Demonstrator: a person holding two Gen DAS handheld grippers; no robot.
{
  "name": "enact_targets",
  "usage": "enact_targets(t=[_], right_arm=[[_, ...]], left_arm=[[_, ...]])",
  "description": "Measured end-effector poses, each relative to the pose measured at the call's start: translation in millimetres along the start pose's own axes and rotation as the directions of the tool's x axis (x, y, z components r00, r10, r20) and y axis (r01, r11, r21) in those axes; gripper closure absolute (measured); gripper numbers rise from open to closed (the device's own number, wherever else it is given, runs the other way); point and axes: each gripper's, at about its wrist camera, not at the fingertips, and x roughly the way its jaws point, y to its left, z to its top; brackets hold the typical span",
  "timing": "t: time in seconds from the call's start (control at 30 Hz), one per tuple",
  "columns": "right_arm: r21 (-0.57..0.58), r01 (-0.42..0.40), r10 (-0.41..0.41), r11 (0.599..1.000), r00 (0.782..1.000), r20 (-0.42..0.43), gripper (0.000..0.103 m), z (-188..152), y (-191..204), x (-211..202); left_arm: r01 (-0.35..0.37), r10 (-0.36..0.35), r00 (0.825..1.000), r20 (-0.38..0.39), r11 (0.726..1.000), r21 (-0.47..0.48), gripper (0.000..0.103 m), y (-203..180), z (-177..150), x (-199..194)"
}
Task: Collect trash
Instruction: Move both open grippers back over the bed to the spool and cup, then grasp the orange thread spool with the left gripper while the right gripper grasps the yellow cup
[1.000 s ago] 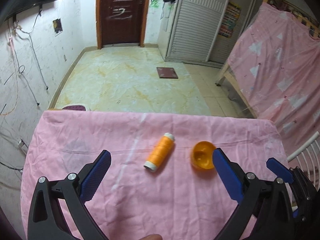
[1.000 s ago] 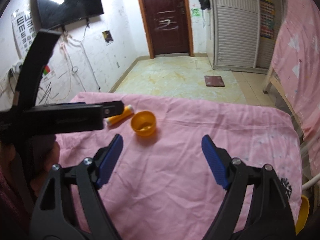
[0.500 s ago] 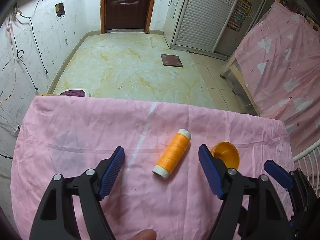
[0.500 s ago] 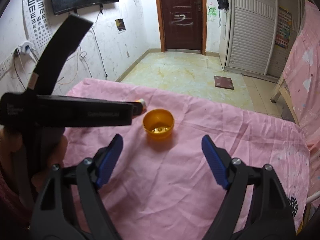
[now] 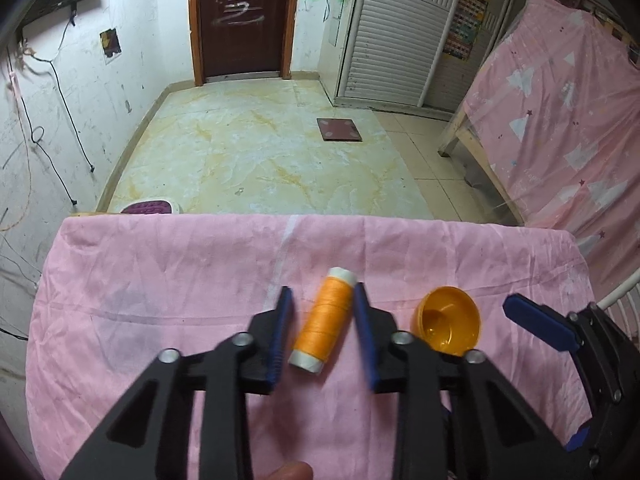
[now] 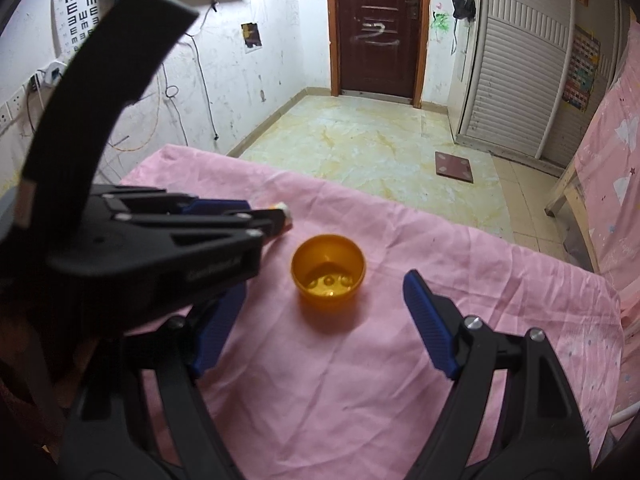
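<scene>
**Left gripper closing around the thread spool**

The orange spool of thread with white ends is lying on its side on the pink wrinkled tablecloth, just beside the small orange plastic cup. The left gripper is standing around the spool; its jaws have just been closing and are now nearly at its sides, though a thin gap is still showing on the left. The right gripper is hanging wide open and empty, facing the cup. To do this step well, I think the pads should be meeting the spool at its middle, so it is not rolling away.
</scene>
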Motion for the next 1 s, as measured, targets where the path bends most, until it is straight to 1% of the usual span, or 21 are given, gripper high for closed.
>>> enact_targets(t=[0.03, 0.13, 0.23, 0.33, 0.43, 0.53, 0.7, 0.83, 1.0], right_arm=[[0.0, 0.0, 0.0, 1.0, 1.0, -0.001, 0.026, 1, 0, 2], [-0.015, 0.003, -0.003, 1.0, 1.0, -0.01, 0.032, 4, 2, 8], [-0.018, 0.002, -0.002, 1.0, 1.0, -0.013, 0.033, 5, 2, 11], [-0.025, 0.004, -0.005, 1.0, 1.0, -0.02, 0.039, 6, 3, 13], [-0.02, 0.0, 0.0, 1.0, 0.999, -0.036, 0.049, 7, 1, 18], [-0.002, -0.007, 0.007, 1.0, 0.999, -0.046, 0.063, 5, -1, 18], [0.02, 0.007, -0.006, 1.0, 0.999, -0.041, 0.063, 4, -4, 18], [0.067, 0.007, -0.006, 0.998, 1.0, -0.004, 0.063, 3, -12, 12], [0.101, 0.02, -0.022, 0.995, 1.0, 0.016, 0.063, -2, -19, 5]], left_arm=[[-0.003, 0.003, 1.0, 0.001, 1.0, 0.006, 0.087, -1, 0, 0], [-0.005, 0.005, 1.0, 0.0, 1.0, 0.004, 0.09, 1, -1, -2], [0.004, -0.004, 1.0, -0.008, 1.0, -0.011, 0.091, 5, -2, -3], [0.009, -0.01, 1.0, -0.015, 1.0, -0.022, 0.092, 10, -2, -4], [0.018, -0.018, 1.0, -0.016, 0.999, -0.027, 0.092, 16, 0, -4], [0.021, -0.021, 1.0, -0.014, 0.999, -0.024, 0.092, 18, 1, -5], [0.019, -0.019, 1.0, -0.005, 1.0, -0.007, 0.093, 13, -2, -8], [0.032, -0.032, 0.999, 0.021, 0.999, -0.002, 0.093, 11, -5, -16], [0.033, -0.033, 0.998, 0.048, 0.999, 0.001, 0.093, 8, -8, -32]])
